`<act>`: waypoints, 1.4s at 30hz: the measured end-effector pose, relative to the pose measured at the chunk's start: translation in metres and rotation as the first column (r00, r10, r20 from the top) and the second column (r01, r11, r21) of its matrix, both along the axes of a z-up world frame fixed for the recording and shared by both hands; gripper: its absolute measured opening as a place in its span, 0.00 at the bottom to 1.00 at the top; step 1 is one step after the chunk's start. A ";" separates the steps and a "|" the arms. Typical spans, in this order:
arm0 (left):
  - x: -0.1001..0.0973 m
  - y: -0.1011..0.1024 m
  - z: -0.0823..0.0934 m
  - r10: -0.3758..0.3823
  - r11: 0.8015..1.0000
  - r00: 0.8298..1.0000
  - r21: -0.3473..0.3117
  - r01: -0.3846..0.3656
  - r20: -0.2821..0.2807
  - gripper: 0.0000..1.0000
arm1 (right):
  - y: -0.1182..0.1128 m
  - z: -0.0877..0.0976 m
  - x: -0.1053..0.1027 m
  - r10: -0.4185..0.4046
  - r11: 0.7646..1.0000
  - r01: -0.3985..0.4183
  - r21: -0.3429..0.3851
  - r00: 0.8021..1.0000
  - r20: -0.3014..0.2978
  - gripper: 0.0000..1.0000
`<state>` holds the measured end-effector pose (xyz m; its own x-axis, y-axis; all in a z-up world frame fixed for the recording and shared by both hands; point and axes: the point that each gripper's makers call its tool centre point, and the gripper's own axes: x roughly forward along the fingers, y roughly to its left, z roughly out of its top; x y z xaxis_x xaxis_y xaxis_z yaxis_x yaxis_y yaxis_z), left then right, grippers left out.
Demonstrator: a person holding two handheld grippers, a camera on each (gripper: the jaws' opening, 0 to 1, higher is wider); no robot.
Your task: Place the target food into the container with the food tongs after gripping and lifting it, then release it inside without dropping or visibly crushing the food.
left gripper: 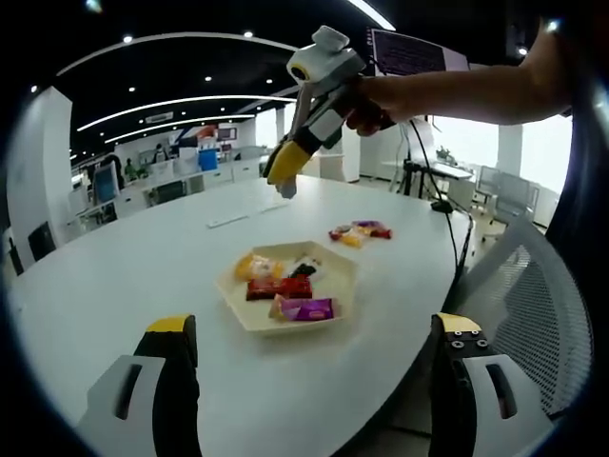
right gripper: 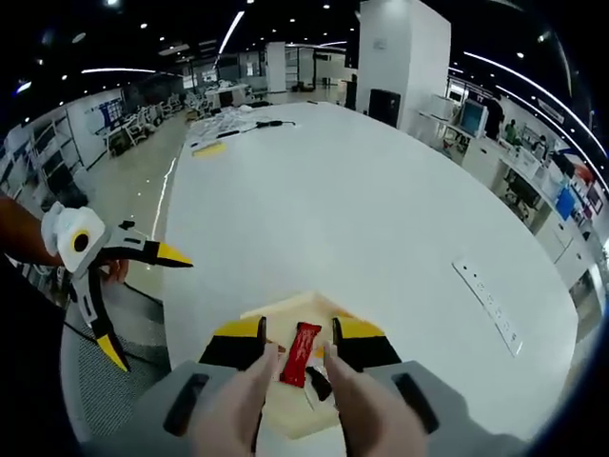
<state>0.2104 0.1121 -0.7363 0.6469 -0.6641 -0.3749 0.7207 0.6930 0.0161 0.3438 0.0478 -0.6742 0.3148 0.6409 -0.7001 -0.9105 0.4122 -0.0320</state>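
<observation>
**A:** What is your right gripper (right gripper: 297, 335) doing?

**B:** In the right gripper view, your two jaws are pinching a red snack packet (right gripper: 301, 353). The packet stands up between the yellow tips. It hangs over the cream tray (right gripper: 306, 307), which sits on the big white table (right gripper: 362, 190).

**A:** And where is that gripper in the left gripper view?

**B:** You hold it high over the far side of the table (left gripper: 114, 276), with your hand (left gripper: 366, 109) around its handle. The right gripper's (left gripper: 283, 171) yellow tips point down. From that side I cannot tell what is between them.

**A:** What about your left gripper (left gripper: 314, 333)?

**B:** Its jaws are spread wide apart, with nothing between them. The tray (left gripper: 249, 322) is on the table just past them. In the tray you can see an orange snack (left gripper: 255, 267), a red one (left gripper: 276, 288), a purple one (left gripper: 309, 308) and a dark one (left gripper: 303, 270).

**A:** Anything else on the table?

**B:** A small pile of snacks (left gripper: 360, 231) lies beyond the tray, apart from it. In the right gripper view, your left gripper (right gripper: 152, 305) is off to the side, jaws wide open.
</observation>
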 end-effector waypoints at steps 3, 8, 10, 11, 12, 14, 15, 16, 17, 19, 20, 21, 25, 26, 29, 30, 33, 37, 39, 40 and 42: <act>0.000 0.000 0.000 0.003 1.000 1.000 0.001 -0.003 -0.001 0.99 | -0.002 0.001 0.000 -0.004 1.000 0.004 0.000 1.000 0.005 0.27; 0.000 0.001 -0.001 0.005 1.000 1.000 0.001 -0.005 -0.004 0.99 | -0.009 0.005 0.003 -0.015 1.000 0.015 0.009 1.000 0.012 0.27; 0.000 0.001 -0.001 0.006 1.000 1.000 0.002 -0.006 -0.003 0.99 | -0.010 0.006 0.003 -0.016 1.000 0.016 0.010 1.000 0.016 0.27; 0.000 0.001 -0.001 0.007 1.000 1.000 0.003 -0.007 -0.004 0.99 | -0.011 0.006 0.003 -0.016 1.000 0.016 0.010 1.000 0.014 0.27; 0.000 0.001 -0.001 0.007 1.000 1.000 0.002 -0.007 -0.004 0.99 | -0.013 0.006 0.004 -0.016 1.000 0.016 0.009 1.000 0.018 0.27; 0.000 0.001 -0.001 0.009 1.000 1.000 0.003 -0.009 -0.003 0.99 | -0.016 0.007 0.004 -0.005 1.000 0.005 0.003 0.999 0.034 0.27; 0.000 0.001 -0.001 0.010 1.000 1.000 0.005 -0.010 -0.003 0.99 | -0.018 0.008 0.004 -0.005 1.000 0.005 0.003 0.999 0.035 0.27; 0.000 0.001 -0.001 0.011 1.000 1.000 0.004 -0.011 -0.004 0.99 | -0.019 0.008 0.004 -0.003 1.000 0.003 0.003 0.999 0.036 0.27; 0.001 0.002 -0.001 0.012 1.000 1.000 0.003 -0.012 -0.003 0.99 | -0.022 0.008 0.004 0.002 1.000 -0.002 -0.001 0.999 0.040 0.27; 0.001 0.002 -0.002 0.014 1.000 1.000 0.005 -0.014 -0.005 0.99 | -0.029 0.008 0.005 0.006 1.000 -0.005 -0.012 0.999 0.048 0.28; 0.001 0.002 -0.002 0.015 1.000 1.000 0.006 -0.015 -0.005 0.99 | -0.032 0.007 0.005 0.003 1.000 -0.003 -0.014 0.999 0.047 0.28; 0.001 0.002 -0.002 0.016 1.000 1.000 0.008 -0.016 -0.004 0.99 | -0.036 0.007 0.005 0.001 1.000 0.000 -0.015 0.999 0.047 0.28; 0.001 0.003 -0.002 0.020 1.000 1.000 0.010 -0.020 -0.006 0.99 | -0.052 0.005 0.007 -0.013 1.000 0.014 -0.027 0.999 0.042 0.28; 0.000 0.003 -0.002 0.021 1.000 1.000 0.011 -0.021 -0.005 0.99 | -0.058 0.003 0.008 -0.021 0.999 0.022 -0.031 0.999 0.038 0.28; 0.001 0.003 -0.002 0.020 1.000 1.000 0.011 -0.020 -0.003 0.99 | -0.068 0.002 0.008 -0.033 0.999 0.034 -0.034 0.999 0.038 0.28; 0.001 0.003 -0.002 0.021 1.000 1.000 0.011 -0.021 -0.003 0.99 | -0.071 0.002 0.008 -0.036 0.999 0.037 -0.034 0.999 0.040 0.28; 0.001 0.003 -0.002 0.023 1.000 1.000 0.014 -0.023 -0.005 0.99 | -0.083 0.002 0.009 -0.049 0.998 0.051 -0.038 0.998 0.044 0.28; 0.001 0.003 -0.002 0.020 1.000 1.000 0.013 -0.019 -0.006 0.99 | -0.097 0.003 0.012 -0.073 0.997 0.074 -0.037 0.996 0.044 0.28; 0.001 0.003 -0.002 0.024 1.000 1.000 0.012 -0.024 -0.007 0.99 | -0.104 0.003 0.013 -0.080 0.996 0.082 -0.038 0.996 0.048 0.28; 0.001 0.004 -0.002 0.026 1.000 1.000 0.012 -0.026 -0.006 0.99 | -0.107 0.003 0.013 -0.083 0.996 0.085 -0.040 0.995 0.047 0.28; 0.001 0.004 -0.002 0.026 1.000 1.000 0.010 -0.026 -0.009 0.99 | -0.114 0.003 0.014 -0.091 0.995 0.093 -0.044 0.995 0.049 0.28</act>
